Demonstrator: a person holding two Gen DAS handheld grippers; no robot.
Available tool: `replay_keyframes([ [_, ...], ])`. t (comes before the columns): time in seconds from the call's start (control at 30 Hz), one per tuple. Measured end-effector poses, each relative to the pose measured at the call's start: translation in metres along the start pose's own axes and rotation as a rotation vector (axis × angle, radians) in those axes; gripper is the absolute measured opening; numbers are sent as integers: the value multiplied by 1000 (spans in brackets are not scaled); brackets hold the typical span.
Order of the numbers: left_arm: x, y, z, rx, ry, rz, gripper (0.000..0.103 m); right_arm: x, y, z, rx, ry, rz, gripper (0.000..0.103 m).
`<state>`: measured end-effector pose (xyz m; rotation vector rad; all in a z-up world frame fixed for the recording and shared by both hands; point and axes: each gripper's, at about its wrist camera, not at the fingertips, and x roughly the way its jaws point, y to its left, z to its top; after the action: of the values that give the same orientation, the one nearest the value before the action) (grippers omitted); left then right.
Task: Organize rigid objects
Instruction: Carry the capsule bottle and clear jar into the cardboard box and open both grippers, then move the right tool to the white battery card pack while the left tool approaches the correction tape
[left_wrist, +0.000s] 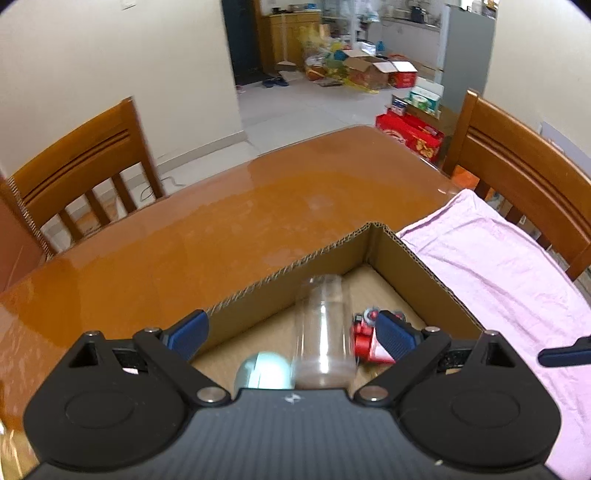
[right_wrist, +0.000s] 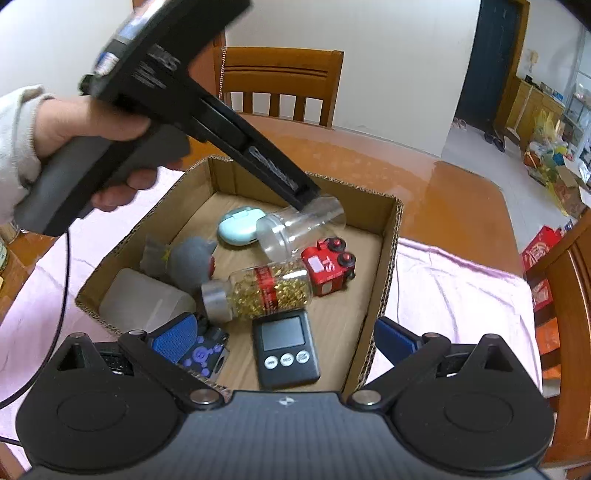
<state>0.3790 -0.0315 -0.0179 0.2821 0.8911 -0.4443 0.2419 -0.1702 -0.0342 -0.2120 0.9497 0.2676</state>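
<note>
A cardboard box (right_wrist: 388, 258) stands on a pink cloth and holds several objects. A clear plastic jar (right_wrist: 299, 229) lies tilted in it, over a red toy train (right_wrist: 328, 267) and beside a mint case (right_wrist: 238, 227). My left gripper (left_wrist: 291, 336) is open above the box; the clear jar (left_wrist: 323, 332) sits between its blue pads without touching them. In the right wrist view the left gripper (right_wrist: 308, 195) reaches down to the jar. My right gripper (right_wrist: 284, 339) is open and empty over the box's near edge. A bottle of gold capsules (right_wrist: 258, 291) and a black timer (right_wrist: 286, 349) also lie inside.
The box also holds a grey plush toy (right_wrist: 184, 258), a white container (right_wrist: 144, 302) and a purple gadget (right_wrist: 205, 356). The pink cloth (left_wrist: 509, 280) covers the table's right side. The orange table (left_wrist: 207, 229) has wooden chairs (left_wrist: 85, 177) around it.
</note>
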Motion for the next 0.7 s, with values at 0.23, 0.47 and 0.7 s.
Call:
replay_keyframes([
  [0.23,-58,2,-43,-63,-49,71,100,-12,19,-30,37,-3,21,103],
  [0.47,-99,0,-93,-85,-78,130,102,-13,47,-69,60,19,89,103],
  [0.7,-113,1,-147,-151,-71,205,102,5,74,-100,61,48,139,103],
])
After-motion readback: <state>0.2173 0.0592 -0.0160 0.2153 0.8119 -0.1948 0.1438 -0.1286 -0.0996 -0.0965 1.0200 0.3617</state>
